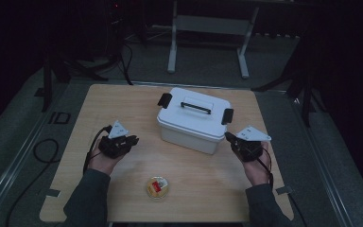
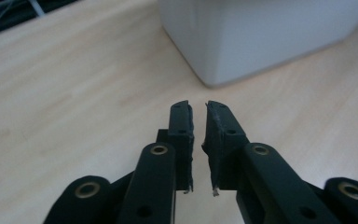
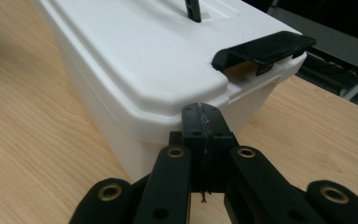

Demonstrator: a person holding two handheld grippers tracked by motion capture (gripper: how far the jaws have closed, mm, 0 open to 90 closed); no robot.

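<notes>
White lidded box (image 1: 194, 120) sitting mid-table, lid on, both black latches (image 3: 263, 49) looking lifted. Nothing opened yet; I'm judging the lid comes next. I'm holding my right gripper (image 3: 200, 109) pressed shut, empty, just beside the box's right end; left gripper (image 2: 198, 109) nearly closed, empty, near its left corner. Small cup (image 1: 158, 187) waiting near the front edge; free board all round.

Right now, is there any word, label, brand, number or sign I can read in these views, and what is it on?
None can be read.
Small round container: red and yellow label, print too small and blurred.
White lidded box: no lettering shows.
</notes>
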